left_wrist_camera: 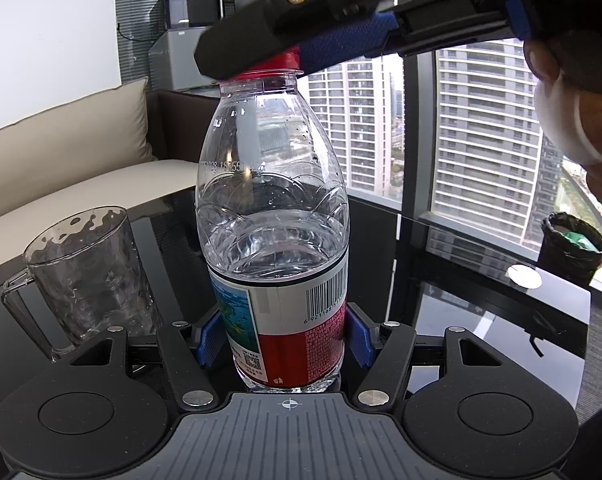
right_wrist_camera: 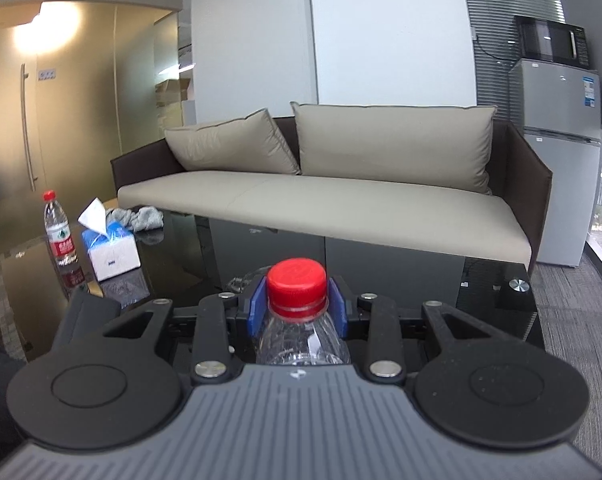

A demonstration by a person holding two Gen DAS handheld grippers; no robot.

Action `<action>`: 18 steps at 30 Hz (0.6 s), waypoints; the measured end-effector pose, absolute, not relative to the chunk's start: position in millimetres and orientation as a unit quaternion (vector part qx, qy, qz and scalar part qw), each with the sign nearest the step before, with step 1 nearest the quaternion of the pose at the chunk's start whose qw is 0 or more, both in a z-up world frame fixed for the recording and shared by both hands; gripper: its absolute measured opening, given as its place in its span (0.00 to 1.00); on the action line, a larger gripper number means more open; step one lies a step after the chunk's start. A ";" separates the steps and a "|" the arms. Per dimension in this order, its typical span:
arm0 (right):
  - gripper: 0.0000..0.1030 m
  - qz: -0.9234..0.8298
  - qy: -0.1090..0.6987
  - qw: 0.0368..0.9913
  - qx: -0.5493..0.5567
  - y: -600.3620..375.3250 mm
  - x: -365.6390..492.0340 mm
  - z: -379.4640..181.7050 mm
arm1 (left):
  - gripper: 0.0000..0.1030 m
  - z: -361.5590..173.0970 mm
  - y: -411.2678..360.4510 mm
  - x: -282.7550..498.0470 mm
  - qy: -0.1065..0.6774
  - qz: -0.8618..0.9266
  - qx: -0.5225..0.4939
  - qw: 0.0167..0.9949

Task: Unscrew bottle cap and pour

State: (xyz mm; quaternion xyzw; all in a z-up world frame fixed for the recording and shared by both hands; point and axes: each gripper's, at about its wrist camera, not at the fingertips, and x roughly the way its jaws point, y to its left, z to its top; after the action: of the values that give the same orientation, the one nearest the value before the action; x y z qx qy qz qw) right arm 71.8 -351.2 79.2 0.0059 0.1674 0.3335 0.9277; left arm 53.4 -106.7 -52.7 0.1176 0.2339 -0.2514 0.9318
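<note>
A clear water bottle (left_wrist_camera: 273,208) with a red and white label stands upright on the black glass table (left_wrist_camera: 481,320). My left gripper (left_wrist_camera: 283,338) is shut on the bottle's lower body, its blue pads against the label on both sides. The red cap (right_wrist_camera: 297,286) sits on the bottle's neck. My right gripper (right_wrist_camera: 297,306) is shut on the red cap, a blue pad on each side; in the left wrist view it comes in from the upper right over the cap (left_wrist_camera: 277,68). An empty glass mug (left_wrist_camera: 85,272) with a handle stands to the left of the bottle.
A second water bottle (right_wrist_camera: 59,228), a tissue box (right_wrist_camera: 109,246) and a grey cloth (right_wrist_camera: 141,218) sit at the table's far left. A beige sofa (right_wrist_camera: 341,200) lies beyond the table. A black bin (left_wrist_camera: 573,248) stands by the window. A fridge (right_wrist_camera: 561,160) carries a microwave.
</note>
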 end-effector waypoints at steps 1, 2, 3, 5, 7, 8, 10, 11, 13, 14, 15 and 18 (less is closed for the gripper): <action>0.35 0.332 0.168 0.928 0.010 -350.6 71.7 80.1 | 0.56 -53.4 -104.9 53.9 0.234 -0.251 0.118 0.932; 0.36 0.330 0.168 0.929 0.009 -349.0 71.1 81.1 | 0.56 -53.5 -104.4 54.3 0.234 -0.251 0.118 0.932; 0.36 0.327 0.168 0.930 0.007 -347.1 70.3 82.1 | 0.56 -53.8 -103.4 55.0 0.234 -0.251 0.118 0.932; 0.36 0.323 0.167 0.931 0.003 -344.8 69.9 82.8 | 0.56 -54.7 -101.6 56.4 0.234 -0.252 0.118 0.932; 0.36 0.324 0.166 0.932 0.003 -345.2 70.2 83.3 | 0.56 -55.3 -101.7 57.2 0.234 -0.252 0.119 0.931; 0.35 0.324 0.165 0.932 0.003 -345.3 70.4 83.4 | 0.56 -55.0 -105.4 55.9 0.234 -0.252 0.119 0.931; 0.32 0.325 0.164 0.931 0.002 -346.0 71.0 83.5 | 0.56 -54.9 -111.2 53.6 0.234 -0.252 0.120 0.931; 0.32 0.326 0.164 0.931 0.001 -347.0 71.4 83.5 | 0.56 -55.2 -110.7 53.6 0.234 -0.252 0.120 0.931; 0.32 0.333 0.164 0.929 0.004 -349.9 73.2 82.8 | 0.56 -54.8 -111.6 53.5 0.234 -0.252 0.120 0.931; 0.32 0.337 0.165 0.927 0.005 -351.2 74.3 82.6 | 0.56 -55.0 -111.5 53.6 0.234 -0.252 0.120 0.931; 0.32 0.340 0.165 0.926 0.005 -352.3 75.3 82.6 | 0.56 -55.4 -111.3 53.7 0.234 -0.252 0.120 0.931; 0.32 0.355 0.158 0.922 -0.002 -354.7 77.0 81.3 | 0.56 -54.3 -110.8 50.9 0.234 -0.252 0.120 0.931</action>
State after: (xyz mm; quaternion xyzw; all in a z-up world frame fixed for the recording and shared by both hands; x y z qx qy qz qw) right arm 77.0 -354.7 81.3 -0.0018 0.1577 0.3545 0.9217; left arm 50.9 -110.8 -54.3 0.1203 0.2336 -0.2520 0.9314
